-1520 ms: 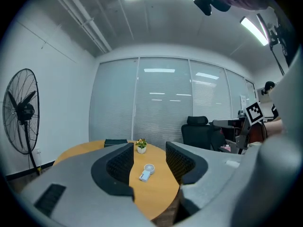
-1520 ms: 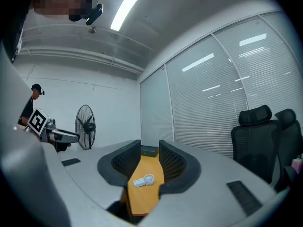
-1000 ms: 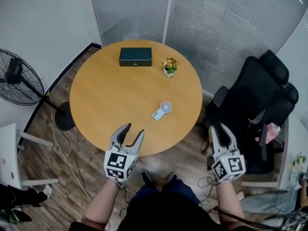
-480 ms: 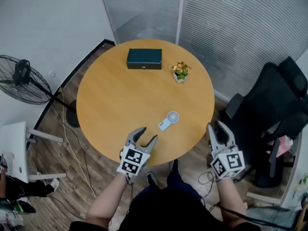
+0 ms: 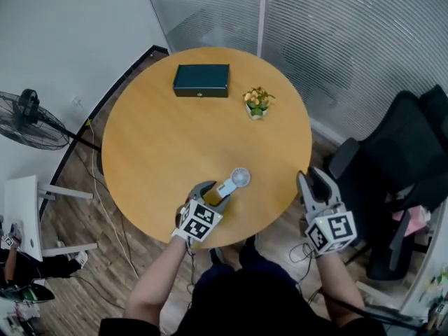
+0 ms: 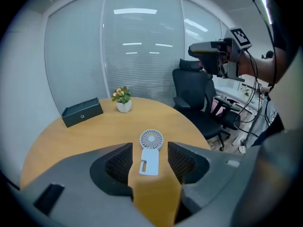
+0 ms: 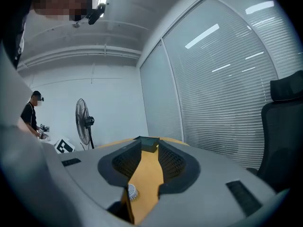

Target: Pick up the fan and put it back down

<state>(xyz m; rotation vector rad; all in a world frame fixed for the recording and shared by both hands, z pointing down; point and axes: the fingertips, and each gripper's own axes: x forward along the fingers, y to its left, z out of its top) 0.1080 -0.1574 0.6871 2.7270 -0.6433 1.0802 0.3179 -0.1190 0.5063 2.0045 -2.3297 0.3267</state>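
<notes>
A small white handheld fan (image 5: 234,182) lies flat on the round wooden table (image 5: 161,145), near its front edge. My left gripper (image 5: 213,193) reaches low over the table with its jaws opening. In the left gripper view the fan's handle (image 6: 149,161) lies between the two fingers (image 6: 118,162), and the pads stand clear of it on both sides. My right gripper (image 5: 313,180) hovers off the table's right edge, open and empty. In the right gripper view that gripper (image 7: 149,160) looks across the tabletop, and the fan's round head (image 7: 131,191) shows low between its jaws.
A dark green box (image 5: 201,80) and a small potted flower (image 5: 256,103) stand at the far side of the table. A black office chair (image 5: 399,159) is at the right, a floor fan (image 5: 28,121) and a white stand (image 5: 21,208) at the left. A person (image 7: 32,113) stands far off.
My left gripper has moved forward and down over the table until its jaws flank the fan's handle. My right gripper has shifted forward beside the table's edge.
</notes>
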